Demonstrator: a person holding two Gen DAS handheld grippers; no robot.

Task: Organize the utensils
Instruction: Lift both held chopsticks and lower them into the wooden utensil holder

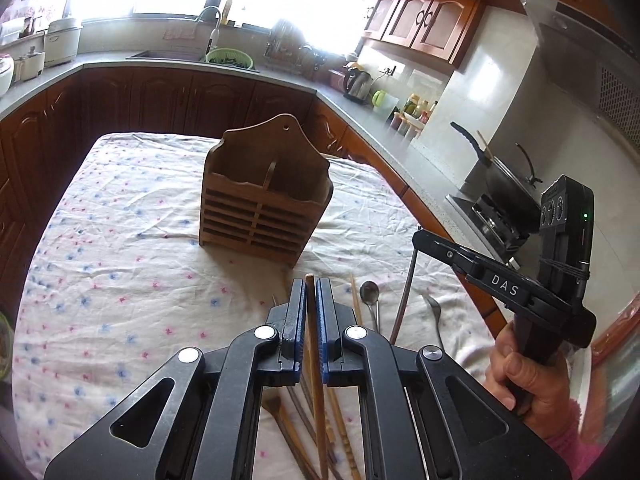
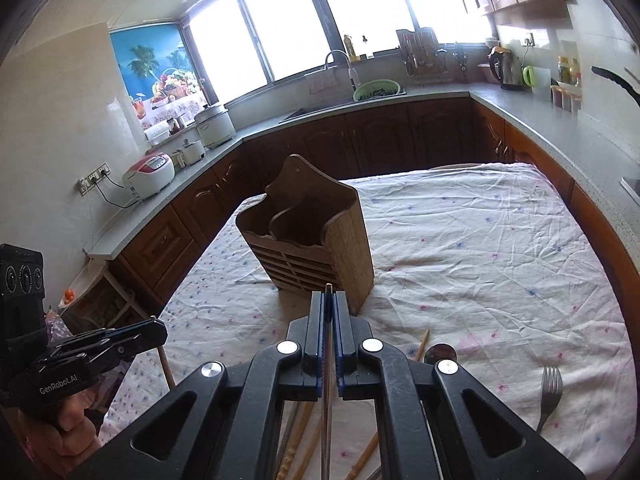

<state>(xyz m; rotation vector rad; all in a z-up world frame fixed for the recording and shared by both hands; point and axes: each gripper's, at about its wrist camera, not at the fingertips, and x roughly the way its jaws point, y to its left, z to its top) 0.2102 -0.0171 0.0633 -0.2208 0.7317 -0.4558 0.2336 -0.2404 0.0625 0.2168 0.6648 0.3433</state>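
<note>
A wooden two-compartment utensil holder (image 1: 264,196) stands upright on the cloth-covered table (image 1: 120,248); it also shows in the right wrist view (image 2: 312,236). My left gripper (image 1: 310,292) is shut on a wooden chopstick (image 1: 314,360), lifted above the table before the holder. My right gripper (image 2: 329,300) is shut on a thin dark chopstick (image 2: 327,400), also short of the holder. Several loose chopsticks (image 1: 340,432), a spoon (image 1: 370,296) and a fork (image 2: 550,392) lie on the cloth below.
The right gripper's body (image 1: 500,284) and hand are at the right of the left view; the left gripper's body (image 2: 100,344) is at the lower left of the right view. Counters with a sink (image 2: 360,98), rice cookers (image 2: 148,176) and a stove (image 1: 504,216) surround the table.
</note>
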